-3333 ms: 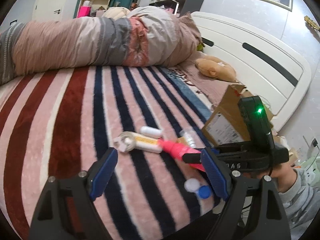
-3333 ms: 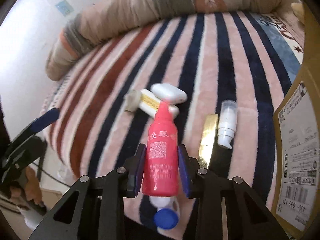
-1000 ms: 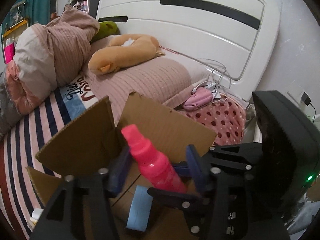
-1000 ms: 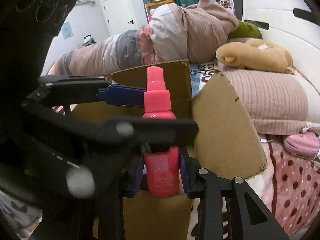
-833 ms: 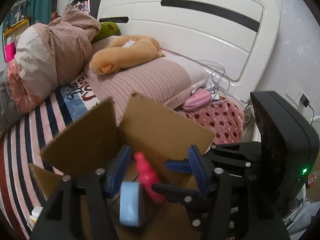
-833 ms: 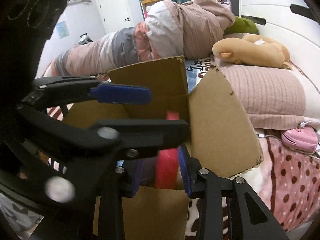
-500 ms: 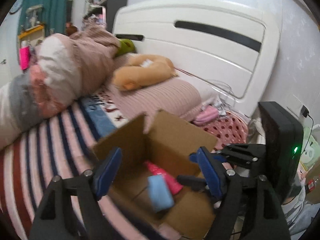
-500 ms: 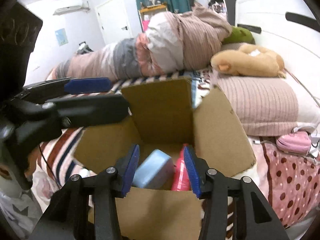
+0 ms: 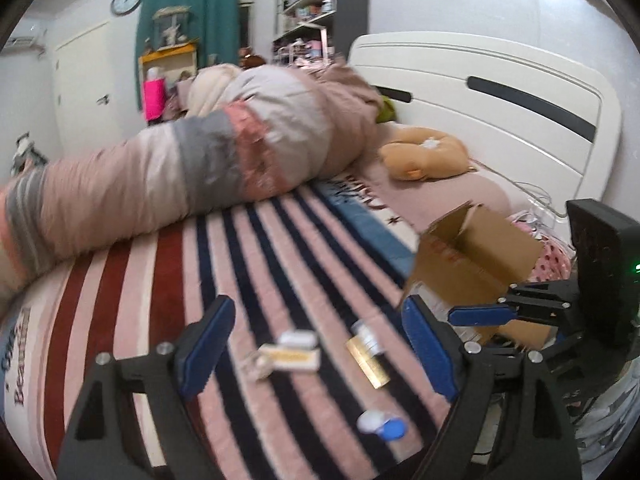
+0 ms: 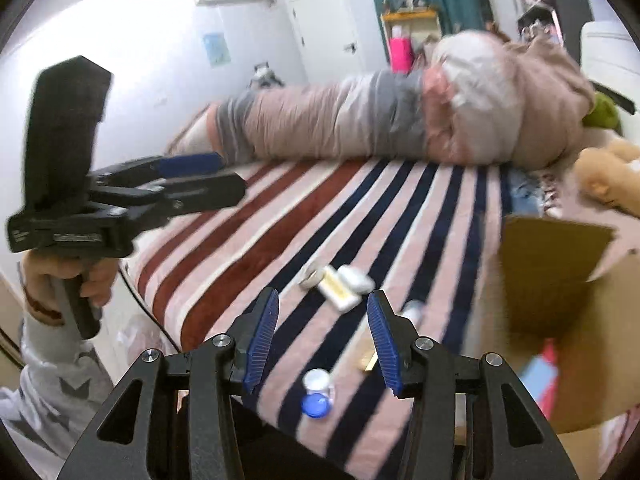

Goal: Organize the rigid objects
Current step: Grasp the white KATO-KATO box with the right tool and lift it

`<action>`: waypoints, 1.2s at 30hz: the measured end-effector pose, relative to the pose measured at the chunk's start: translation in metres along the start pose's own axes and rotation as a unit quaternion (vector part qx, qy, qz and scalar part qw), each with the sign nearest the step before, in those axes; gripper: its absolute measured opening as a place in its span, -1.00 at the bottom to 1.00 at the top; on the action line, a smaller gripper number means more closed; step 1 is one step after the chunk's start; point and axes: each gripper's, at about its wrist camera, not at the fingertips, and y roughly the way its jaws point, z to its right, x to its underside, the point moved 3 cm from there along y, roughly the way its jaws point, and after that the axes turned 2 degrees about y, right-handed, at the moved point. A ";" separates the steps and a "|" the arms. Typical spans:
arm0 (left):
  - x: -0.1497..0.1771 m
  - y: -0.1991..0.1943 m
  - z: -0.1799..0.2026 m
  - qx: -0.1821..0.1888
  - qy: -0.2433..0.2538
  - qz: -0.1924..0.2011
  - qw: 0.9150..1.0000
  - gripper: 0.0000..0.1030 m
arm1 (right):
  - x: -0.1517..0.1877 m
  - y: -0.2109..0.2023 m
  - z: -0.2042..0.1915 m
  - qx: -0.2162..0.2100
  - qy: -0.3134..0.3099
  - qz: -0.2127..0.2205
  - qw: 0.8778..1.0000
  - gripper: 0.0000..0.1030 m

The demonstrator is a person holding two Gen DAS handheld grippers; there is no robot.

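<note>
Both grippers are open and empty above the striped bed. My left gripper [image 9: 316, 344] faces several small items: a white case [image 9: 297, 338], a yellow-labelled tube [image 9: 288, 357], a gold box [image 9: 367, 362] and a white and blue lens case [image 9: 382, 426]. My right gripper [image 10: 323, 340] hovers over the same lens case [image 10: 317, 394], tube [image 10: 336, 290] and white case [image 10: 355, 278]. The cardboard box [image 10: 560, 276] stands at the right; the pink bottle [image 10: 546, 384] and a light blue item [image 10: 534, 374] show inside it. The box also shows in the left wrist view [image 9: 472, 256].
A rolled quilt [image 9: 180, 176] lies across the far side of the bed. A tan plush toy [image 9: 424, 158] and the white headboard [image 9: 500, 108] are beyond the box. The bed's near edge runs just below the lens case.
The right gripper has let go of the pink bottle in the box. Both grippers have pulled back from the box and swung left to face the items on the bed.
</note>
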 end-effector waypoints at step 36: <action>0.114 0.187 -0.084 0.060 -0.107 -0.115 0.986 0.11 | 0.047 0.178 0.022 0.059 -0.056 -0.185 0.979 -0.32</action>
